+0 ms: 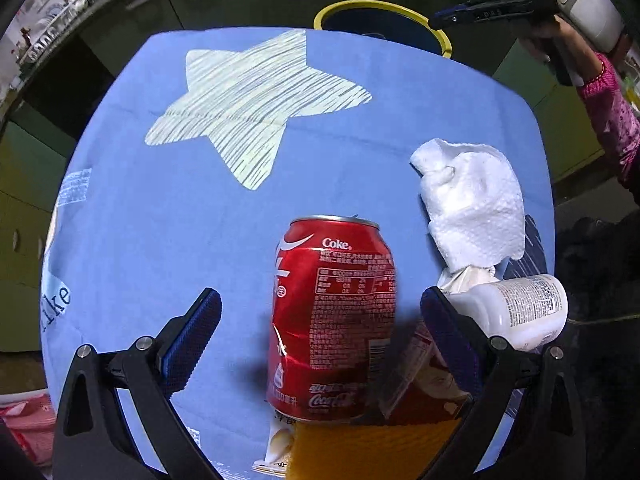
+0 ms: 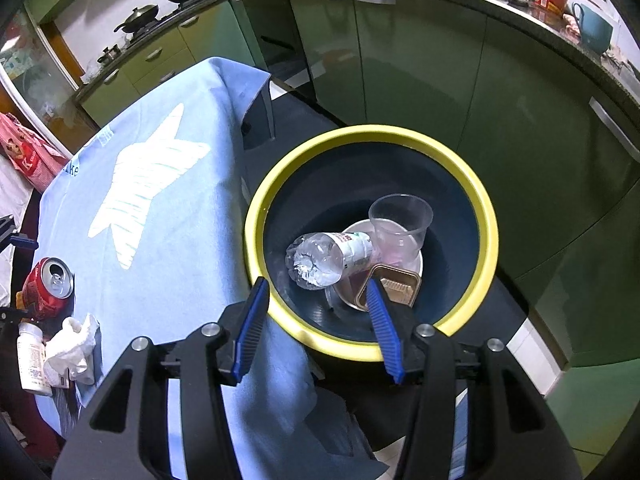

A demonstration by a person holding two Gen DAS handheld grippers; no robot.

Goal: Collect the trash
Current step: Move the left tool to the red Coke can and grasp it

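The left gripper (image 1: 320,332) points down over the near edge of the tabletop (image 1: 160,220), jaws spread wide with the can (image 1: 334,320) standing upright between them; neither pad touches it. Just beside the can, toward the right near corner, lie a snack wrapper (image 1: 424,384), a white bottle (image 1: 520,312) on its side and a crumpled tissue (image 1: 472,212). All four are still on the blue cloth, clustered tight.

The right gripper (image 2: 316,308) hangs over the bin (image 2: 486,240), which stands just off the far edge of the tabletop. Its jaws are released and hold nothing. Inside the bin lie a clear bottle (image 2: 320,258), a plastic cup (image 2: 400,224), a foil tray (image 2: 396,284) and a plate (image 2: 356,228).

The likeliest trouble is at the can. The right pad sits just by the white bottle and over the wrapper, so closing could pinch the wrapper in with the can or nudge the bottle, which looks free to roll off the near edge. The can is dented and probably light; a push from one pad first could tip it. A pad dragging on the cloth might shift everything on it.
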